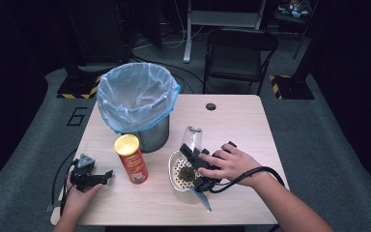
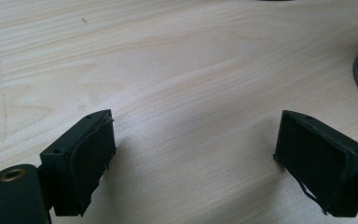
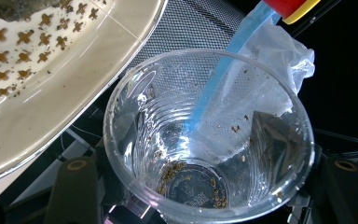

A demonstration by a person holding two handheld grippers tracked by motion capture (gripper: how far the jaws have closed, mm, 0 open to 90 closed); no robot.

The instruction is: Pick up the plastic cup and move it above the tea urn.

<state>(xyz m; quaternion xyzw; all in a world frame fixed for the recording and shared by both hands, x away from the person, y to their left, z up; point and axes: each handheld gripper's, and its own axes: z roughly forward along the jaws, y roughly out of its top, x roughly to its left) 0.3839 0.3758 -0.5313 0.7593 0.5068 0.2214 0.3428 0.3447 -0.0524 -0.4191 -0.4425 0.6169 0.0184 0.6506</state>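
Observation:
A clear plastic cup (image 1: 193, 137) hangs tilted over the far rim of a white plate (image 1: 173, 170), and my right gripper (image 1: 192, 153) is shut on it. In the right gripper view the cup (image 3: 205, 140) sits between the jaws with brown crumbs on its bottom, and the cross-patterned plate (image 3: 51, 93) lies at upper left. A dark brown lump of food (image 1: 186, 173) rests on the plate. My left gripper (image 1: 104, 178) lies near the table's front left corner. Its jaws stand wide open over bare wood (image 2: 193, 154).
A metal bin (image 1: 154, 136) lined with a blue-rimmed bag (image 1: 135, 94) stands at the back left. A red can with a yellow lid (image 1: 132, 159) stands upright between the grippers. A grey utensil (image 1: 201, 198) pokes out from the plate. A folding chair (image 1: 239, 53) stands behind the table.

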